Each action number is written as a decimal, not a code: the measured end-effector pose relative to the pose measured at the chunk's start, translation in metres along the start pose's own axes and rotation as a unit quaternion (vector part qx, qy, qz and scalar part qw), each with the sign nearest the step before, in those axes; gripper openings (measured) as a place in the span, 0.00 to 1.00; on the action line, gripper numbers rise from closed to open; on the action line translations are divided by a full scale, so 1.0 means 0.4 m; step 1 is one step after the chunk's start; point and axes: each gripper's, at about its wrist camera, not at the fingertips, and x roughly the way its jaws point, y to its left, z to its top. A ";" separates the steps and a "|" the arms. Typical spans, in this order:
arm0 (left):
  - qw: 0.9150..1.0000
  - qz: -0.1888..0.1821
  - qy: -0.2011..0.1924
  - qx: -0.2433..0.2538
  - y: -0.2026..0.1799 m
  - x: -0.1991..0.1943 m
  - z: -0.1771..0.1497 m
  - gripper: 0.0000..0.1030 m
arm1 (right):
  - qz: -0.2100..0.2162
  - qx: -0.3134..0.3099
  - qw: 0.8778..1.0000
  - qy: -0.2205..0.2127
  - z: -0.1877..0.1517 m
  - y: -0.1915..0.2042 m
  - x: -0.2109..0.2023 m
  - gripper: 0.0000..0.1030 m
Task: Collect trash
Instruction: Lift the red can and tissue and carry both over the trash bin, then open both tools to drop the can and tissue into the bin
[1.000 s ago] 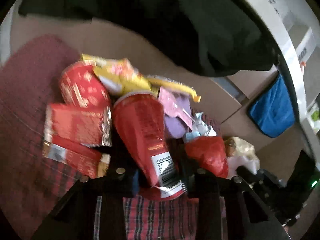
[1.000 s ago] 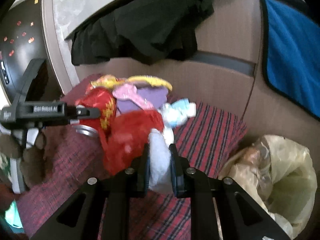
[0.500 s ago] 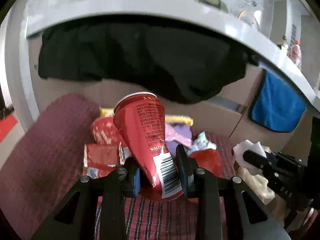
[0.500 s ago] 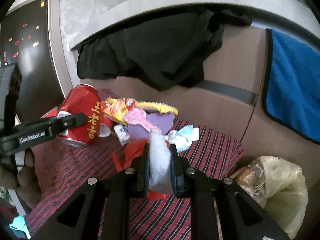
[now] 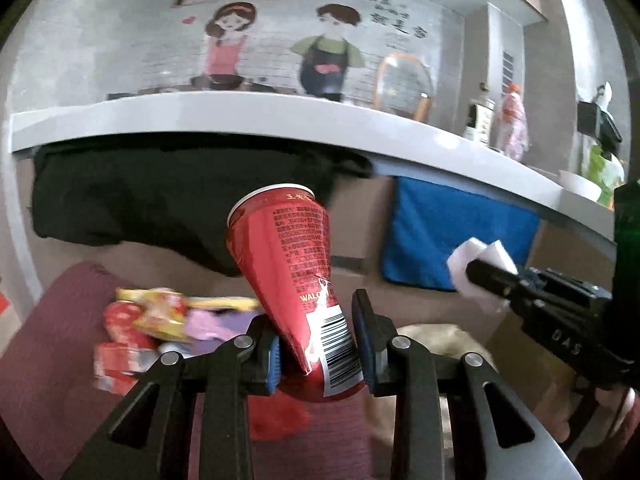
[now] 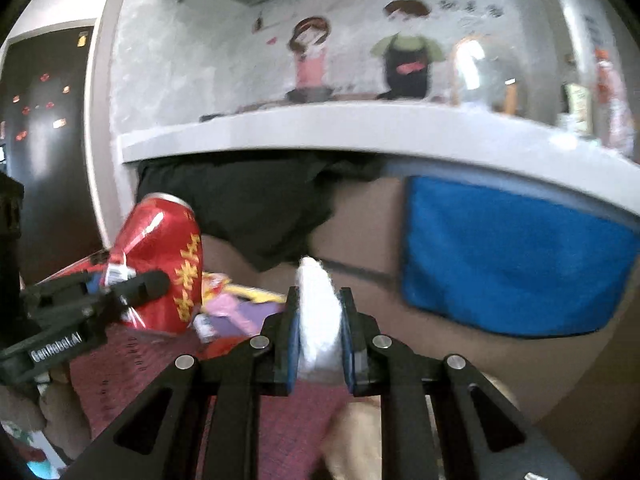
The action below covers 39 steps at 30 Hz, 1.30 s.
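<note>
My left gripper (image 5: 318,340) is shut on a dented red drink can (image 5: 296,272) and holds it up above the red plaid cloth (image 5: 60,380). The can also shows in the right wrist view (image 6: 160,264). My right gripper (image 6: 320,336) is shut on a wad of white tissue (image 6: 318,312), also lifted; the tissue shows in the left wrist view (image 5: 476,272). A pile of wrappers, red, yellow and purple (image 5: 160,320), lies on the cloth below. A pale plastic trash bag (image 5: 440,340) shows low behind the left gripper's fingers.
A grey counter edge (image 5: 280,116) runs above, with black cloth (image 5: 160,200) and a blue towel (image 5: 452,236) hanging from it against brown cabinet fronts. Bottles and jars (image 5: 512,120) stand on the counter at right. A dark fridge (image 6: 44,160) is at far left.
Both grippers have risen from the wrapper pile, the left carrying the can and the right the tissue. The pile and bag have dropped low in both views.
</note>
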 end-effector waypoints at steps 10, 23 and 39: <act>0.997 -0.057 0.053 0.021 -0.228 0.182 -0.065 0.31 | -0.088 0.036 0.995 0.014 -0.090 -0.230 -0.082 0.16; 0.991 -0.075 0.103 0.046 -0.282 0.304 -0.140 0.31 | -0.082 0.086 0.992 0.046 -0.185 -0.336 0.020 0.16; 0.982 -0.112 0.146 0.029 -0.270 0.400 -0.170 0.31 | -0.074 0.105 0.989 0.079 -0.243 -0.367 0.090 0.18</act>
